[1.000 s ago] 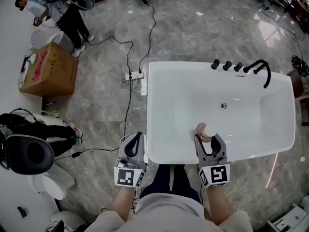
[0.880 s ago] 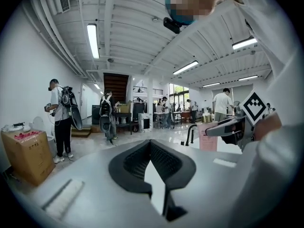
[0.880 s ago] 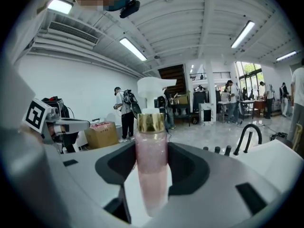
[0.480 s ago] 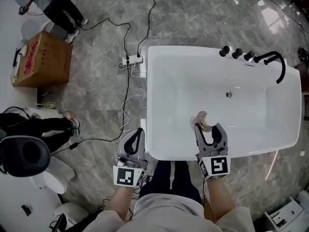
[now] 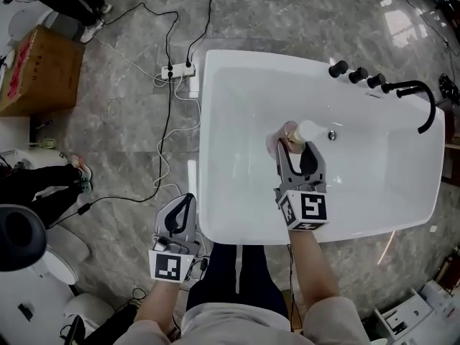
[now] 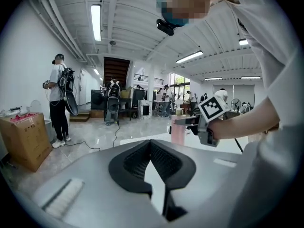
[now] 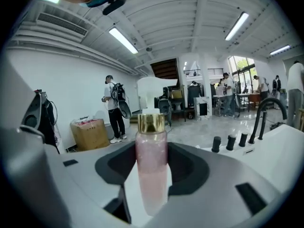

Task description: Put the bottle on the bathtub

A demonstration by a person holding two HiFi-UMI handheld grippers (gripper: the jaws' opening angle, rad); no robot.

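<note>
A pink bottle with a gold collar and white top stands upright between the jaws of my right gripper, which is shut on it. The gripper holds it over the basin of the white bathtub, near the drain. In the right gripper view the bottle fills the gap between the dark pads. My left gripper hangs over the floor beside the tub's near left corner, its jaws shut on nothing. Its own view shows the left gripper with tips together and the bottle off to the right.
A black faucet and three black knobs stand on the tub's far right rim. A power strip and cables lie on the marble floor left of the tub. A cardboard box sits further left, with people nearby.
My right gripper has carried the bottle from the tub's near rim out over the basin toward the drain. The left gripper stays by the near left corner and has sunk lower.
</note>
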